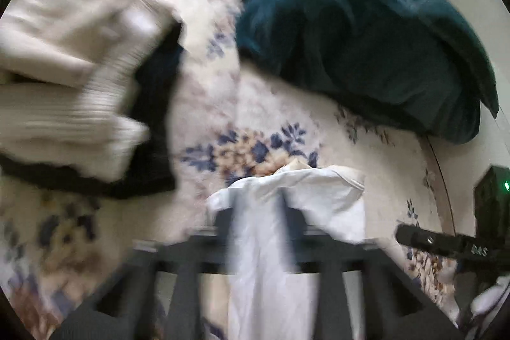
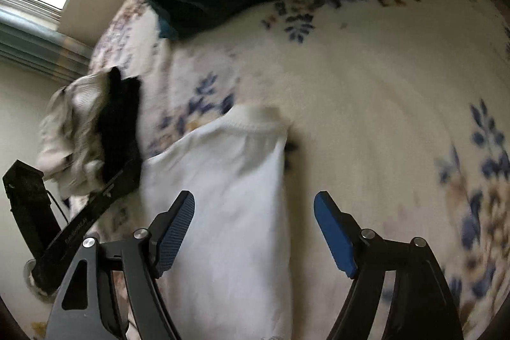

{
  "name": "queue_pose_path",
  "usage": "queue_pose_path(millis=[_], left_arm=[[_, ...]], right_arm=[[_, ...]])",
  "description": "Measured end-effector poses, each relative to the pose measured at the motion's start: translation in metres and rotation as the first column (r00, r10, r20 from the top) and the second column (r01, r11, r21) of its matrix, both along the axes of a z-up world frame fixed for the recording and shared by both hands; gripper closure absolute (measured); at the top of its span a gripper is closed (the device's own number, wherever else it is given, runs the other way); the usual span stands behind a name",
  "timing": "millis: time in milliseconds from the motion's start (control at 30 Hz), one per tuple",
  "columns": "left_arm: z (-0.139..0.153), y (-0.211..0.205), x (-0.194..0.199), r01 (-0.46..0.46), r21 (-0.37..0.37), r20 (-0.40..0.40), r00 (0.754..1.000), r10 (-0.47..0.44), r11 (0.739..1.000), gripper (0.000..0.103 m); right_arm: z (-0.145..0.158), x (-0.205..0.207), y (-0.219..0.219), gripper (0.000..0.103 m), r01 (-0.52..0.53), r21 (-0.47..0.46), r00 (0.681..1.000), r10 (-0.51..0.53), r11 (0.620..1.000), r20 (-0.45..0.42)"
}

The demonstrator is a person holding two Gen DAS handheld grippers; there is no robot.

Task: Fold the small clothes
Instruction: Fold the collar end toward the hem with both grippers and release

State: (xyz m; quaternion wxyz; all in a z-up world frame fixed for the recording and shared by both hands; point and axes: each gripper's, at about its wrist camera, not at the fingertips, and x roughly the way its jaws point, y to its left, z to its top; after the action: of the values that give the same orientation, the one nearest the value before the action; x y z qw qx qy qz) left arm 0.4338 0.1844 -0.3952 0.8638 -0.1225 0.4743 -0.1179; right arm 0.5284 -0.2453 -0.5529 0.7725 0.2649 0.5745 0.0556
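The left gripper (image 1: 256,212) has its fingers pinched shut on a bunched fold of the white shirt (image 2: 229,180), which lies on the bed (image 2: 366,117). The right gripper (image 2: 255,231) hangs over the shirt's right edge, fingers wide apart, holding nothing. The risk is that a one-sided pull drags the shirt crooked, since only a small bunch is pinched. Left of the shirt sit a cream sweater (image 1: 63,53) and something black (image 2: 119,123), all smeared by blur. Beyond the shirt, a teal blanket (image 1: 350,37) is heaped up. The shirt's lower part is cut off.
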Motion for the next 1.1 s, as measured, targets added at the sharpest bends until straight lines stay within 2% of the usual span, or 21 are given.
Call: queue_pose_path(millis=[33, 167, 300, 400, 500, 567, 667, 833, 933, 967, 1000, 1033, 1100], left_arm=[[0.01, 0.003, -0.013, -0.003, -0.007, 0.015, 1.0, 0.003, 1.0, 0.0], [0.051, 0.024, -0.066, -0.004, -0.033, 0.046, 0.999, 0.005, 0.999, 0.0], [0.08, 0.041, -0.12, 0.019, -0.009, 0.027, 0.999, -0.019, 1.0, 0.0], [0.089, 0.054, -0.168, 0.047, 0.032, -0.018, 0.999, -0.047, 0.998, 0.0], [0.075, 0.07, -0.218, 0.073, 0.05, -0.124, 0.99, -0.067, 0.996, 0.0], [0.055, 0.08, -0.25, 0.081, 0.058, -0.224, 0.972, -0.067, 0.995, 0.0], [0.017, 0.088, -0.298, 0.087, 0.065, -0.362, 0.93, -0.057, 0.994, 0.0], [-0.052, 0.085, -0.356, 0.065, 0.119, -0.525, 0.851, 0.007, 0.991, 0.0], [-0.059, 0.092, -0.377, -0.016, 0.114, -0.527, 0.846, 0.074, 0.993, 0.004], [-0.056, 0.094, -0.382, -0.037, 0.111, -0.516, 0.852, 0.089, 0.993, 0.008], [-0.051, 0.094, -0.388, -0.051, 0.108, -0.507, 0.856, 0.099, 0.993, 0.019], [-0.047, 0.094, -0.392, -0.056, 0.11, -0.503, 0.858, 0.104, 0.992, 0.025], [-0.041, 0.093, -0.399, -0.05, 0.085, -0.496, 0.864, 0.086, 0.995, 0.029]], right_arm=[[0.012, -0.019, 0.0, 0.024, 0.005, 0.008, 1.0, -0.005, 1.0, 0.014], [0.048, -0.08, 0.002, 0.024, 0.012, 0.016, 0.999, -0.012, 1.0, 0.034], [0.084, -0.16, 0.004, 0.024, 0.041, 0.04, 0.999, -0.043, 0.998, 0.032], [0.101, -0.219, 0.013, 0.024, 0.071, 0.043, 0.997, -0.072, 0.996, 0.001], [0.106, -0.286, 0.021, 0.024, 0.098, 0.047, 0.993, -0.095, 0.994, -0.063], [0.094, -0.333, 0.026, 0.024, 0.122, 0.057, 0.983, -0.113, 0.991, -0.143], [0.059, -0.39, 0.033, 0.024, 0.151, 0.071, 0.956, -0.127, 0.986, -0.264], [-0.011, -0.451, 0.045, 0.024, 0.159, 0.073, 0.909, -0.117, 0.985, -0.401], [-0.04, -0.471, 0.051, 0.024, 0.164, 0.057, 0.889, -0.123, 0.985, -0.441], [-0.045, -0.475, 0.052, 0.024, 0.174, 0.054, 0.883, -0.131, 0.983, -0.45], [-0.049, -0.477, 0.053, 0.024, 0.187, 0.061, 0.881, -0.14, 0.98, -0.452], [-0.052, -0.481, 0.054, 0.024, 0.195, 0.063, 0.881, -0.147, 0.979, -0.449], [-0.054, -0.485, 0.057, 0.024, 0.193, 0.054, 0.885, -0.15, 0.98, -0.442]])
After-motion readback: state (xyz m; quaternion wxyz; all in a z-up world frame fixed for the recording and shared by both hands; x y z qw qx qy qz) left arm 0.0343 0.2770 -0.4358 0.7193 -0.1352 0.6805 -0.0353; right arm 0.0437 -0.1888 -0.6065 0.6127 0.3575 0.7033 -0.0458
